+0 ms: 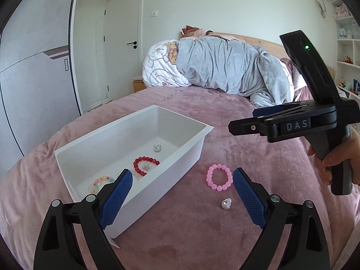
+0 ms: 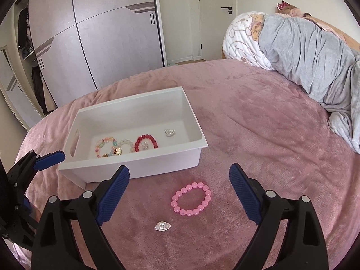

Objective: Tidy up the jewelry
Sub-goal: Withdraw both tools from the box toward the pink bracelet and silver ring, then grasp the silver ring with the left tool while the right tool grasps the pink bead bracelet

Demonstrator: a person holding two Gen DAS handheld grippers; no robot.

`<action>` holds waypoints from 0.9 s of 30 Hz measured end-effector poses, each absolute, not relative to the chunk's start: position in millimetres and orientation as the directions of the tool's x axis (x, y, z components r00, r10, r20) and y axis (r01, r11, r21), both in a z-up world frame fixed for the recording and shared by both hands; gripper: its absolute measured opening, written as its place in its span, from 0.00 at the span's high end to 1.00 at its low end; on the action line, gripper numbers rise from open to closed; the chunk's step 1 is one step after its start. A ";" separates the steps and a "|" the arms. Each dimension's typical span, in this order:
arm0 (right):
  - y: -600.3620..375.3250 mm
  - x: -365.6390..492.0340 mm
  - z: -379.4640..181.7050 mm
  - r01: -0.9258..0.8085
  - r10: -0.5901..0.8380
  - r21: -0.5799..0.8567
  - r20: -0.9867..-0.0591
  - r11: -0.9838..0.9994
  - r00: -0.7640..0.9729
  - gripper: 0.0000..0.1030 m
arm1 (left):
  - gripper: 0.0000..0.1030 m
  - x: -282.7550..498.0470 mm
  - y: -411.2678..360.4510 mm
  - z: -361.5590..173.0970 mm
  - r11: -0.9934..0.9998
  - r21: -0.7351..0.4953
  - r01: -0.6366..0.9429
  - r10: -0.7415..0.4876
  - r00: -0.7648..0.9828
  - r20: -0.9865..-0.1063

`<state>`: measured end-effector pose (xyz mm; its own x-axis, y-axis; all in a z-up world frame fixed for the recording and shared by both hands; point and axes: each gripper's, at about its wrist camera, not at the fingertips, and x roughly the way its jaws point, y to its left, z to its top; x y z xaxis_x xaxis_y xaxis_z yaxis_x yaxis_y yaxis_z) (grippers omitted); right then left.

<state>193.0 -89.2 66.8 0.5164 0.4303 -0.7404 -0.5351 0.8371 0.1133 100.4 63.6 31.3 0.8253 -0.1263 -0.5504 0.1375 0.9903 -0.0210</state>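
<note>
A white plastic bin point(image 1: 74, 157) point(image 2: 195, 121) stands on the pink bedspread. It holds a red bead bracelet point(image 1: 145, 164) point(image 2: 146, 144), a pastel bead bracelet point(image 1: 101, 182) point(image 2: 105, 145), a white bead bracelet point(image 2: 127, 145) and a small silver piece point(image 1: 158, 147) point(image 2: 169, 132). A pink bead bracelet point(image 1: 219, 177) point(image 2: 191, 199) and a silver charm point(image 1: 226, 203) point(image 2: 162, 226) lie on the bed beside the bin. My left gripper point(image 1: 182, 200) is open and empty above the bin's near corner. My right gripper point(image 2: 178, 196) is open and empty above the pink bracelet.
A rolled grey and white duvet point(image 1: 225, 67) point(image 2: 303, 51) lies across the far side of the bed. A wardrobe point(image 2: 90, 33) and a door point(image 1: 122, 45) stand beyond the bed. Shelves with toys point(image 1: 347, 45) are at the right.
</note>
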 end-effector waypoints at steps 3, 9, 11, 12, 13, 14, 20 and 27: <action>-96.1 200.8 44.3 -0.512 0.422 0.137 -0.759 0.848 0.496 0.13 | 0.11 99.9 59.1 19.9 0.986 -0.043 0.160 -0.157 0.815 -0.557; -105.8 214.9 -1.1 -0.479 0.412 0.183 -0.802 0.858 0.432 0.14 | 0.11 102.5 44.8 -11.7 0.983 -0.052 0.177 -0.173 0.786 -0.593; -105.7 218.3 -13.7 -0.480 0.397 0.173 -0.818 0.860 0.417 0.16 | 0.11 104.8 36.8 -21.1 0.979 -0.036 0.201 -0.181 0.774 -0.606; -105.6 219.1 -19.4 -0.479 0.381 0.155 -0.824 0.864 0.420 0.17 | 0.11 106.7 32.6 -25.6 0.976 -0.028 0.216 -0.187 0.766 -0.615; -104.5 219.8 -24.1 -0.479 0.365 0.136 -0.828 0.867 0.426 0.17 | 0.11 108.4 28.6 -30.1 0.973 -0.018 0.230 -0.191 0.759 -0.623; -104.2 221.1 -29.6 -0.479 0.347 0.114 -0.833 0.870 0.431 0.17 | 0.11 110.7 24.1 -35.0 0.970 -0.008 0.244 -0.194 0.752 -0.630; -97.9 233.4 -71.3 -0.500 0.260 0.026 -0.877 0.866 0.404 0.13 | 0.11 132.4 4.1 -55.3 0.960 0.009 0.281 -0.204 0.717 -0.667; -94.2 253.2 -98.8 -0.498 0.258 0.088 -0.923 0.863 0.284 0.03 | 0.11 170.6 -7.0 -76.2 0.965 -0.043 0.260 -0.214 0.677 -0.705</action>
<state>253.2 -94.2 -98.8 0.2844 0.2581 -0.9233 -0.4975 0.8630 0.0880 170.6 -7.0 -76.2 0.6765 -0.2141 -0.7046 0.2604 0.9645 -0.0431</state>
